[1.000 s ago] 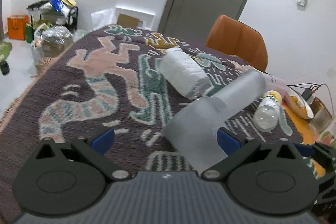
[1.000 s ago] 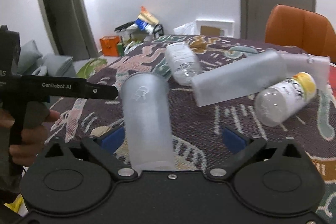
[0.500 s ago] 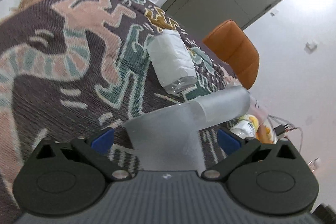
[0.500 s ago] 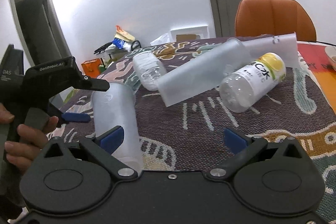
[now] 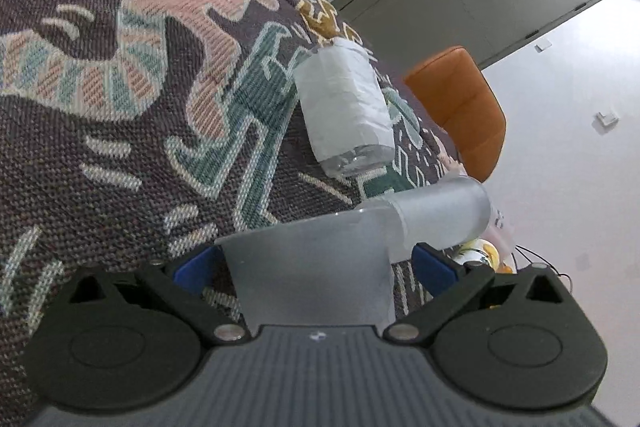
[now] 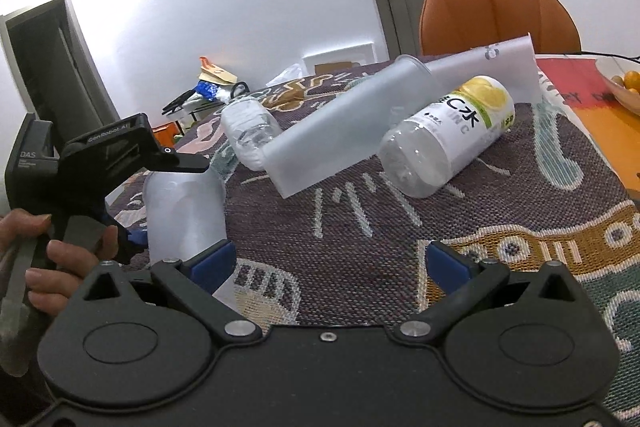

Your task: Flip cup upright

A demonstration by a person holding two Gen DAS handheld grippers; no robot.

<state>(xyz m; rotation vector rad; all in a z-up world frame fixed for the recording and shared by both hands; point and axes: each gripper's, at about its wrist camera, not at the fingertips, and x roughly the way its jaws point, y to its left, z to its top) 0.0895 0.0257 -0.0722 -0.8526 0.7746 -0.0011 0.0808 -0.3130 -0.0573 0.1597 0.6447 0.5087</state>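
Cup (image 5: 312, 271): frosted, btwn left gripper (image 5: 316, 263) pads, axis pointing fwd along fingers.
L jaws: wide, flanking cup; contact unclear.
Right gripper (image 6: 332, 263): wide, empty, cup to its left.

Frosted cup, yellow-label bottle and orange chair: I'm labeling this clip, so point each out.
frosted cup (image 5: 312, 275), left wrist view, its side wall
yellow-label bottle (image 6: 460, 135), right wrist view, its label
orange chair (image 6: 496, 15), right wrist view, its backrest

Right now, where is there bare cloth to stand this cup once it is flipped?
Free: the patterned cloth left of the wrapped bottle, and the patch just ahead of the right claw, below the yellow-label bottle. Crowded: the middle, where both bottles and the two nested cups lie together. The left claw straddles the frosted cup.
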